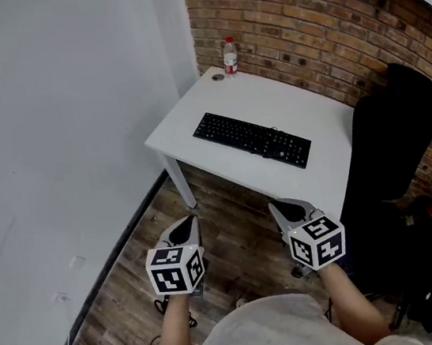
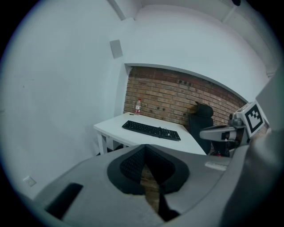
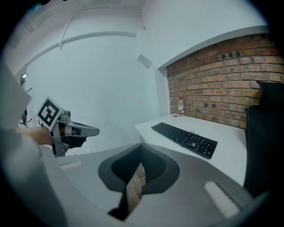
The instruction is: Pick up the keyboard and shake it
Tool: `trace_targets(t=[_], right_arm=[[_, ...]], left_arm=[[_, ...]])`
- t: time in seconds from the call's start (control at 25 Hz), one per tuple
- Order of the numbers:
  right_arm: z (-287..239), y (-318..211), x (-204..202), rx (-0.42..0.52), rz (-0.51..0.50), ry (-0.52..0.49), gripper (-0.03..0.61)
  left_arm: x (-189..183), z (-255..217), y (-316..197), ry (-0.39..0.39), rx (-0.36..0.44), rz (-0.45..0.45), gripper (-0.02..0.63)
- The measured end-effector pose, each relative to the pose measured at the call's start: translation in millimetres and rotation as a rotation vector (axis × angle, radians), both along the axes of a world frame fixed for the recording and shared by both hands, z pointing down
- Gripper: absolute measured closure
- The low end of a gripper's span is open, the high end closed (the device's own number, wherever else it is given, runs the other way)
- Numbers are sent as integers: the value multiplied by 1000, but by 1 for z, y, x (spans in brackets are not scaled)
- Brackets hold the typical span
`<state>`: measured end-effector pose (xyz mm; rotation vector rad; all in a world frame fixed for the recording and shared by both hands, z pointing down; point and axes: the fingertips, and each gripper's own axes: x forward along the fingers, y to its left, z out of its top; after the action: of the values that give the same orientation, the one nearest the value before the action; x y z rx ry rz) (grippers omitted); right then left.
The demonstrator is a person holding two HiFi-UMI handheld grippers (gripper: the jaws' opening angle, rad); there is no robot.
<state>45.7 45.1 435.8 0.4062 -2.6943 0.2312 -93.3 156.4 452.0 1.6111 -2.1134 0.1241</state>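
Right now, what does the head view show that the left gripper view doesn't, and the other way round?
Only the head view: the person's forearms and the marker cube on the left tongs. Only the left gripper view: those tongs' shut pads up close, and a small grey plate high on the white wall. Both: the white table, black keyboard, bottle, black chair and right tongs.

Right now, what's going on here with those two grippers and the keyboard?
A person holds the left gripper and right gripper shut and empty above the wood floor, short of the white table. The black keyboard lies untouched on the table, a water bottle at its far corner by the brick wall. Nothing has been picked up yet.
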Motion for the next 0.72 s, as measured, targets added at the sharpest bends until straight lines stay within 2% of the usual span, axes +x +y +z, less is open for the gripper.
trace_targets(t=[0.44, 0.72], right_arm=[[6, -31, -4, -21, 70, -15, 568], [11, -69, -26, -31, 87, -34, 568]], left_arm=[[-11, 5, -39, -13, -22, 73, 626], [-38, 8, -76, -29, -45, 86, 626]])
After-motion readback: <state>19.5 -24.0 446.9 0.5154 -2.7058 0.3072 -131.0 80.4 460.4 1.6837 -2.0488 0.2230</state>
